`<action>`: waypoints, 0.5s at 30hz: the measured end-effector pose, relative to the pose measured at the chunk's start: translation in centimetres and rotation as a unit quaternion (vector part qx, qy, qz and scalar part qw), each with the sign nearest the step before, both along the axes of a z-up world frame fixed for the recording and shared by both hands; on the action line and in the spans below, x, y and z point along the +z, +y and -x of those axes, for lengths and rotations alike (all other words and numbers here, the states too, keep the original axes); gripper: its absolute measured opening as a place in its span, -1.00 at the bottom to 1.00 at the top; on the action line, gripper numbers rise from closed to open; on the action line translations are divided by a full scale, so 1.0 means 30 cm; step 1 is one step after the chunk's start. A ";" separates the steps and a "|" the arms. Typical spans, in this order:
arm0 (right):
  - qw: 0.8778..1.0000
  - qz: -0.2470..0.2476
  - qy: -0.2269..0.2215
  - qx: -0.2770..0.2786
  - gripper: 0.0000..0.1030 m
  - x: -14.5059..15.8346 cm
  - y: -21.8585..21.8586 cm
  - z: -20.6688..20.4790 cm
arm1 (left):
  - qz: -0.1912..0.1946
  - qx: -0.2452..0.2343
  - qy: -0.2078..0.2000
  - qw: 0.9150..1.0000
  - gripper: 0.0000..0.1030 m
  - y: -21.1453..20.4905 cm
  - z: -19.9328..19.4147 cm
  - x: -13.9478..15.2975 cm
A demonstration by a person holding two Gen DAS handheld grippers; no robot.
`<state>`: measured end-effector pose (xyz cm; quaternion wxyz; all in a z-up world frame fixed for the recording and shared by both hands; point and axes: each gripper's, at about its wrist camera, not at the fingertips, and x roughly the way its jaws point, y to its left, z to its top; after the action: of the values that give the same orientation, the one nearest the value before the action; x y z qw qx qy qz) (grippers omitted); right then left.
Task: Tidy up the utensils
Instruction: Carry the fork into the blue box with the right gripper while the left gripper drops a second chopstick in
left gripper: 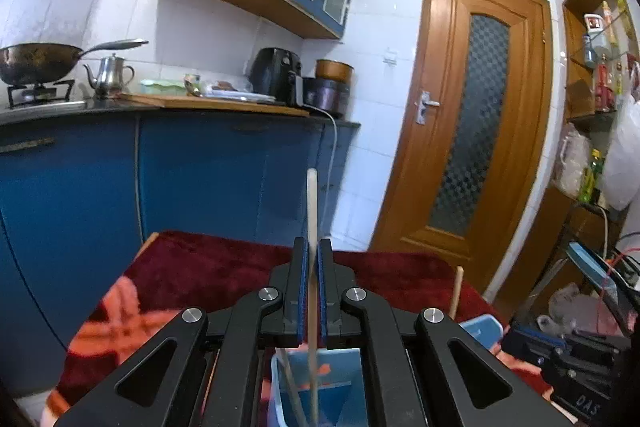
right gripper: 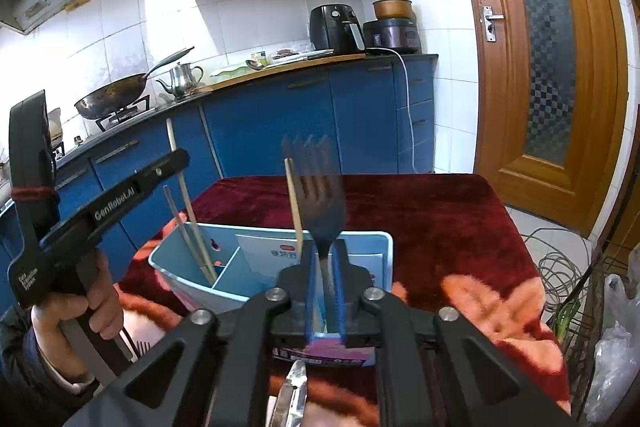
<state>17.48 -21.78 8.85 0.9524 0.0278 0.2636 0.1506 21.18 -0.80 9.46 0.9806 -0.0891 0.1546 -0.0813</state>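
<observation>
My left gripper (left gripper: 313, 247) is shut on a pale wooden chopstick (left gripper: 312, 211), held upright over the left compartment of a light blue utensil holder (left gripper: 344, 383); its lower end reaches into the holder beside another chopstick (left gripper: 289, 379). In the right wrist view the left gripper (right gripper: 178, 159) shows with the chopstick (right gripper: 172, 135) over the blue holder (right gripper: 180, 259). My right gripper (right gripper: 325, 247) is shut on a dark fork (right gripper: 322, 203), tines up and blurred, above the holder's right side. A single chopstick (right gripper: 294, 203) stands in the holder behind the fork.
The holder sits on a table under a dark red cloth (right gripper: 420, 211) with orange patterns. A metal utensil (right gripper: 294, 395) lies below my right gripper. Blue kitchen cabinets (right gripper: 280, 115) stand behind, a wooden door (right gripper: 540, 47) at right, cables and bags (right gripper: 568, 267) on the floor right.
</observation>
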 end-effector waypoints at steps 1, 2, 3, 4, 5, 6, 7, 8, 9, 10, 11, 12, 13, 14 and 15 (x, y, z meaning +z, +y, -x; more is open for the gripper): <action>1.000 -0.002 -0.005 0.000 -0.63 0.005 0.000 0.009 | 0.000 -0.003 0.003 1.000 -0.82 0.003 0.004 -0.002; 1.000 -0.003 -0.008 0.000 -0.61 0.011 -0.001 0.017 | 0.000 -0.006 0.006 1.000 -0.78 0.007 0.010 -0.002; 1.000 -0.005 -0.012 -0.001 -0.61 0.017 -0.001 0.025 | 0.001 -0.008 0.007 1.000 -0.73 0.007 0.018 -0.002; 1.000 -0.007 -0.014 -0.002 -0.60 0.022 -0.003 0.031 | 0.002 -0.010 0.008 1.000 -0.70 0.012 0.028 0.002; 1.000 -0.009 -0.017 -0.003 -0.60 0.029 -0.004 0.040 | 0.002 -0.012 0.008 1.000 -0.69 0.014 0.036 0.007; 1.000 -0.012 -0.021 -0.005 -0.59 0.036 -0.006 0.050 | 0.002 -0.013 0.009 1.000 -0.66 0.017 0.047 0.013; 1.000 -0.014 -0.023 -0.005 -0.59 0.043 -0.005 0.058 | 0.003 -0.015 0.009 1.000 -0.64 0.020 0.058 0.021; 0.999 -0.017 -0.026 -0.006 -0.58 0.051 -0.007 0.072 | 0.003 -0.017 0.010 1.000 -0.63 0.021 0.068 0.028; 0.999 -0.020 -0.029 -0.006 -0.58 0.060 -0.007 0.083 | 0.003 -0.019 0.011 1.000 -0.63 0.024 0.082 0.037; 0.999 -0.021 -0.032 -0.006 -0.56 0.066 -0.007 0.095 | 0.002 -0.022 0.011 1.000 -0.63 0.025 0.095 0.044; 0.999 -0.023 -0.034 -0.006 -0.56 0.073 -0.008 0.108 | 0.000 -0.025 0.010 1.000 -0.62 0.026 0.113 0.055; 0.999 -0.024 -0.035 -0.006 -0.55 0.079 -0.006 0.119 | -0.001 -0.027 0.008 1.000 -0.62 0.027 0.134 0.066; 0.999 -0.024 -0.036 -0.005 -0.55 0.086 -0.005 0.130 | -0.003 -0.030 0.005 1.000 -0.61 0.027 0.150 0.075; 0.999 -0.025 -0.037 -0.005 -0.53 0.092 -0.004 0.146 | -0.007 -0.032 0.003 0.999 -0.60 0.027 0.171 0.087; 0.999 -0.025 -0.036 -0.004 -0.53 0.097 -0.007 0.157 | -0.012 -0.034 0.001 0.999 -0.59 0.028 0.192 0.097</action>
<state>12.76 -21.99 11.76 0.9610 0.0474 0.2247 0.1544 15.41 0.03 12.38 0.9781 -0.0718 0.1594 -0.1128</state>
